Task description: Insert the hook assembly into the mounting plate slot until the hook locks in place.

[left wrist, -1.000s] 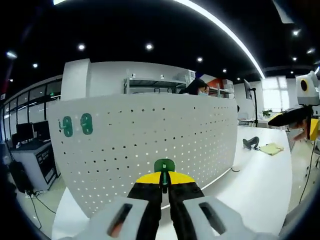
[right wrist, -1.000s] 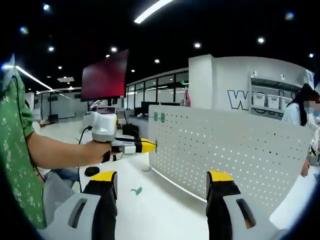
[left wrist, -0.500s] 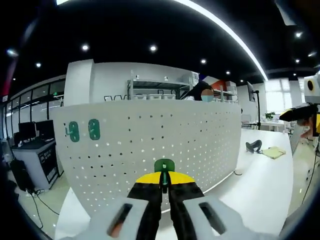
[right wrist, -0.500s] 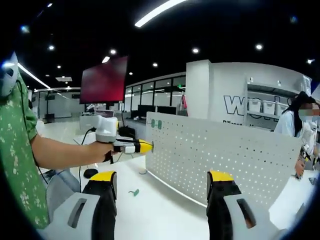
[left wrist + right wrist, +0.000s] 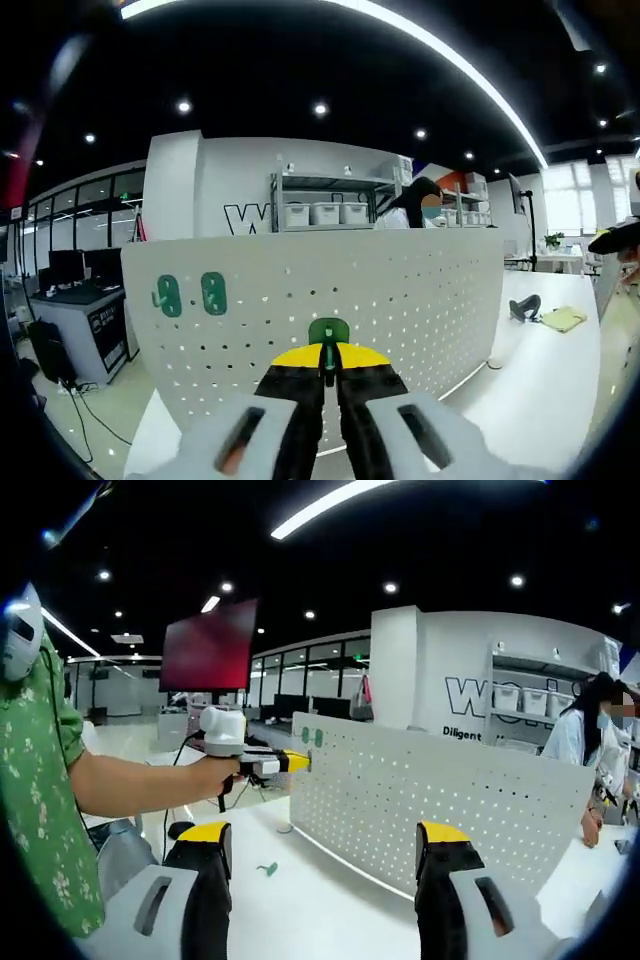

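white perforated metal mounting plate (image 5: 330, 300) upright mid-frame on white desk (image 5: 300, 900) | left gripper (image 5: 328, 362) jaws closed on green plastic hook (image 5: 328, 333) at lower centre | right gripper (image 5: 320, 852) jaws wide open, holding nothing | two green hooks (image 5: 190, 294) mounted upper left of plate

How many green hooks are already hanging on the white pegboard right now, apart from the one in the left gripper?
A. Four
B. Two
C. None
B: two green hooks sit side by side near the upper left corner of the pegboard, while the left gripper holds a third green hook.
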`<state>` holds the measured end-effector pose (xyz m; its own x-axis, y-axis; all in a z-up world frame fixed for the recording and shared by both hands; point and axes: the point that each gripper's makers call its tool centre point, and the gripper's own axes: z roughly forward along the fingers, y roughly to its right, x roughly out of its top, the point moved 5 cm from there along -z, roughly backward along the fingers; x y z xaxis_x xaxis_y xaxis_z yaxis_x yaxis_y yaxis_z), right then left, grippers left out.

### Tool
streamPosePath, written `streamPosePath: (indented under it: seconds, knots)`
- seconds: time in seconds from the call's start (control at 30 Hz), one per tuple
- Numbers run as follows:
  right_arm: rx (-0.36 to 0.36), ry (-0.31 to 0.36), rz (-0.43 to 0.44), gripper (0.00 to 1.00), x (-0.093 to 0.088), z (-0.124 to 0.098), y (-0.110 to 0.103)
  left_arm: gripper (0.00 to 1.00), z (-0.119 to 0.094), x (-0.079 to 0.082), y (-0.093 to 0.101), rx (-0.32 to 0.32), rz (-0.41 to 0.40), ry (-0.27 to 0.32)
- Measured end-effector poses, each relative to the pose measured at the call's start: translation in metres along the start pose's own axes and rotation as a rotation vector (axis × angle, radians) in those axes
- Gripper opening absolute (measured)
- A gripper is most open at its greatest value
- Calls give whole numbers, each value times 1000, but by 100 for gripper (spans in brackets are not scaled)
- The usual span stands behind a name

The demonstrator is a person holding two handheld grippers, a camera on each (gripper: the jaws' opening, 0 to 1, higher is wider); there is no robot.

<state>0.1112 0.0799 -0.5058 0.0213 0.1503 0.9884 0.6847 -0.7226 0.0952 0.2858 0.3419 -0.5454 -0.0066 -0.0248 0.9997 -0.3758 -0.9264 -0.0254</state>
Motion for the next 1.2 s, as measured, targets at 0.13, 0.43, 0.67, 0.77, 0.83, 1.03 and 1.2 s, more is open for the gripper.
streamPosePath:
  seconds: [0.13, 0.43, 0.67, 0.77, 0.83, 1.03, 1.2]
  knots:
    - [-4, -4, -3, 77, 3, -2, 2, 3, 3, 8, -4, 20, -2, 22]
    - [-1, -7, -6, 77, 7, -8, -3, 3, 10, 17, -13, 63, -25, 62]
    - [-8, -6, -2, 77, 9, -10, 1, 3, 18, 22, -22, 100, -32, 87]
    - [-11, -3, -7, 78, 12, -11, 2, 3, 22, 28, -25, 119, -33, 107]
    - [-7, 3, -5, 78, 14, -11, 3, 3, 26, 29, -27, 128, -33, 112]
    - [-3, 17, -12, 80, 20, -11, 4, 3, 37, 32, -29, 146, -33, 124]
    - [-2, 12, -24, 80, 22, -12, 6, 3, 45, 32, -33, 163, -23, 133]
